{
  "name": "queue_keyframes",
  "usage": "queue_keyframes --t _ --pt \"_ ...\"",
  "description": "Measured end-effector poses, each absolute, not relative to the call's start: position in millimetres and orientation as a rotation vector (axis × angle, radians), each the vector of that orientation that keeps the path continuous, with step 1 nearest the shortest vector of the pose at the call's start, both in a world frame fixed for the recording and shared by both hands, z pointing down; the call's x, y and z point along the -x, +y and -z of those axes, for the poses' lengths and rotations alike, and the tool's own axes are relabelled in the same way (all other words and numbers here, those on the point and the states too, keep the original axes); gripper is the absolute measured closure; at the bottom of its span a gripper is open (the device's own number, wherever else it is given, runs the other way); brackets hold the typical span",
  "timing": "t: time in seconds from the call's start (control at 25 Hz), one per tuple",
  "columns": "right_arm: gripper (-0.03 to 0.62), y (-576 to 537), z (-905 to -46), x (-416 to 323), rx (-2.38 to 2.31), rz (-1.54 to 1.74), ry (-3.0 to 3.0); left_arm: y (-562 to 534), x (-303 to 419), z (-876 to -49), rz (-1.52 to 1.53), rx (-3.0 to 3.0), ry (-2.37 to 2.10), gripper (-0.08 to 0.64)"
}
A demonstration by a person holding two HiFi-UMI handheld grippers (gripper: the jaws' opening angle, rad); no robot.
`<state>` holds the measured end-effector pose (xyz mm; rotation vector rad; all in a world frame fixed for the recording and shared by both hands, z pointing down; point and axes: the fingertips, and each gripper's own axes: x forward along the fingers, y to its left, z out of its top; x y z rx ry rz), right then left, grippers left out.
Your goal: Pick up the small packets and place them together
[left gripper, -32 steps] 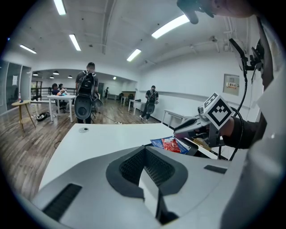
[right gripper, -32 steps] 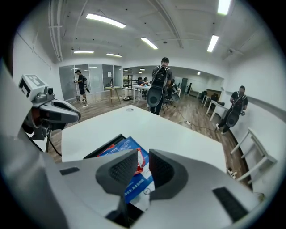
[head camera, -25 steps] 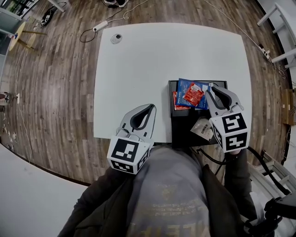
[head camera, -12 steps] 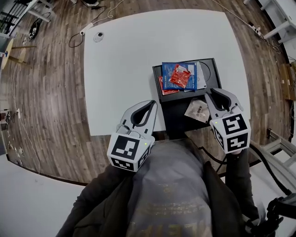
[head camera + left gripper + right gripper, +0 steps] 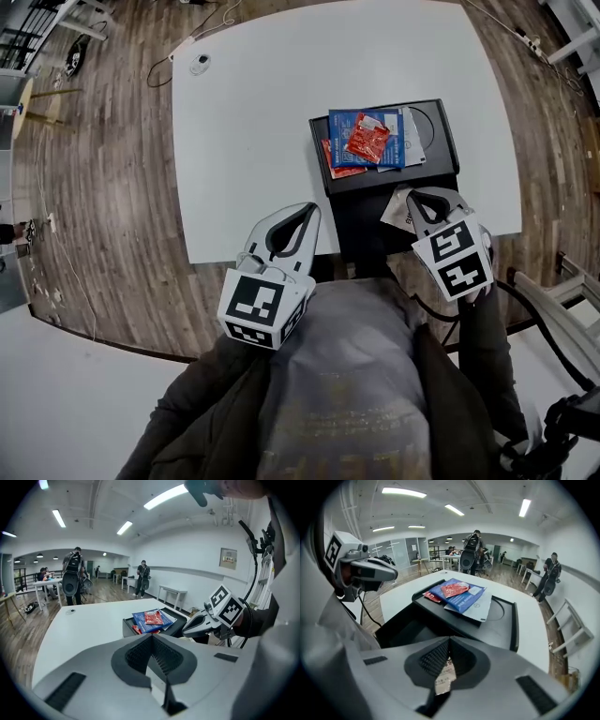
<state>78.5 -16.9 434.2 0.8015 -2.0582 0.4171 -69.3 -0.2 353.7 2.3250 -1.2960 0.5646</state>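
Observation:
A black tray (image 5: pixel 444 131) on the white table (image 5: pixel 253 141) holds a blue packet (image 5: pixel 342 129) with a red packet (image 5: pixel 367 139) on top. A second red packet (image 5: pixel 339 172) and a silver one (image 5: pixel 413 141) stick out from under the blue one. My right gripper (image 5: pixel 424 193) is at the tray's near end. Its jaws have just been closing and are shut on a pale small packet (image 5: pixel 397 212), which shows between them in the right gripper view (image 5: pixel 445 679). My left gripper (image 5: pixel 305 209) hovers at the table's near edge, shut and empty (image 5: pixel 152 635).
A small round disc (image 5: pixel 199 64) lies at the table's far left corner. A power strip and cables (image 5: pixel 202 28) run over the wood floor beyond. People (image 5: pixel 471 550) stand by other tables in the background. My own torso (image 5: pixel 347 375) fills the near side.
My right gripper has dropped toward the tray's near end and closed on the pale packet, which lay loose beside it before. The left gripper has shifted only a little.

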Motion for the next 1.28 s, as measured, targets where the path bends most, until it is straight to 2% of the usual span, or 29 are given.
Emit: queue_keyframes --t 0.48,0.8,1.0,1.28 --pt "0.588 -15.5 -478.1 -80.4 -0.696 -0.388 -1.863 3.6 97.0 -368.0 -0.567 -2.235 -1.354 0.558" --pt "0.588 5.2 -468.8 -4.5 -0.518 -0.428 -2.063 2.4 109.4 -368.3 -0.551 -2.21 -1.374 0.558" --pt "0.588 -6.5 -454.8 -38.3 -0.626 -0.5 -2.081 0.2 104.9 -372.1 -0.537 -2.215 -1.358 0.558" --pt "0.443 9.0 -464.4 -57.2 -0.559 -0.585 -2.015 -6.3 91.7 -369.8 -0.533 -2.245 -1.327 0.558"
